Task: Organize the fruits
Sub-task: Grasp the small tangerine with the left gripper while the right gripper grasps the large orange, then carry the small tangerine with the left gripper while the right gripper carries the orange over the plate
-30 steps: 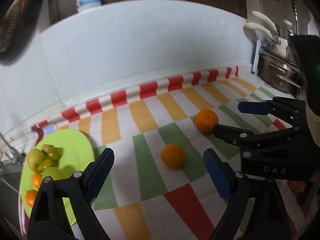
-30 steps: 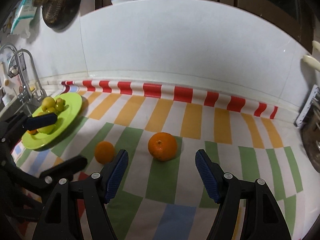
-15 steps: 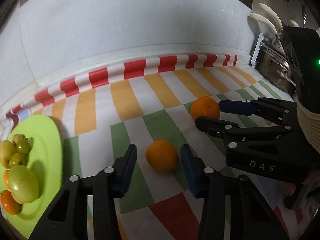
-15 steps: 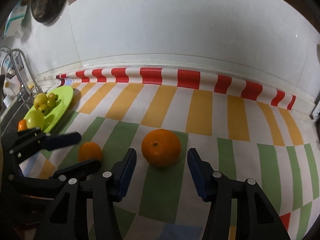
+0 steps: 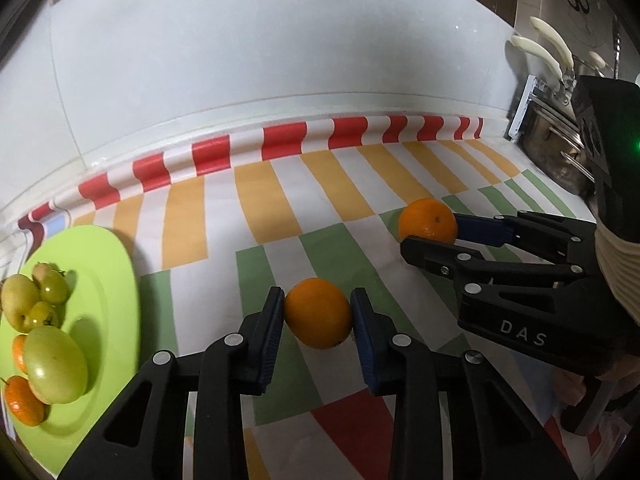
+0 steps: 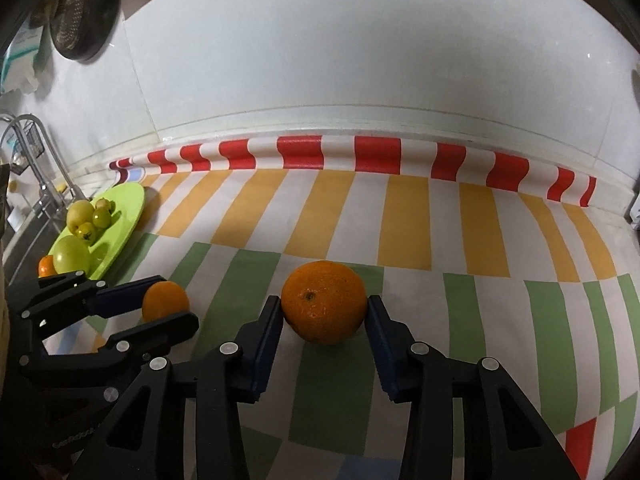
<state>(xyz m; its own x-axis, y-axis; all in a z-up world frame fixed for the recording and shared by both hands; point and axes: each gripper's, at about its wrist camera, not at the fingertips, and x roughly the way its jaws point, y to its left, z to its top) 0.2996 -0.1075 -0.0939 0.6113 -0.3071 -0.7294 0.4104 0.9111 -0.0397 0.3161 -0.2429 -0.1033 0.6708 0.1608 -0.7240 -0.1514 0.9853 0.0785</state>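
Left gripper (image 5: pixel 318 318) closing, pads against small orange (image 5: pixel 318 312); right gripper (image 6: pixel 325 314) closing, pads touching larger orange (image 6: pixel 324 307) on striped cloth (image 6: pixel 400 216).

Two round oranges (image 5: pixel 318 318) (image 5: pixel 427 220) sit on the striped cloth — one lime-green plate (image 5: pixel 108 264) carries two small orange fruits (image 5: pixel 23 400) (image 5: pixel 18 353) and five green-yellow fruits (image 5: pixel 56 364) — two black tools (image 5: pixel 318 322) (image 5: pixel 430 236).

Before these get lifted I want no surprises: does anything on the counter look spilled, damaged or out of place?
Nothing spilled or damaged. Only oddity: the tablecloth ripples along its red-striped back edge. The left gripper is closing on the smaller orange, the right gripper on the larger orange; other fruit sits on the green plate.
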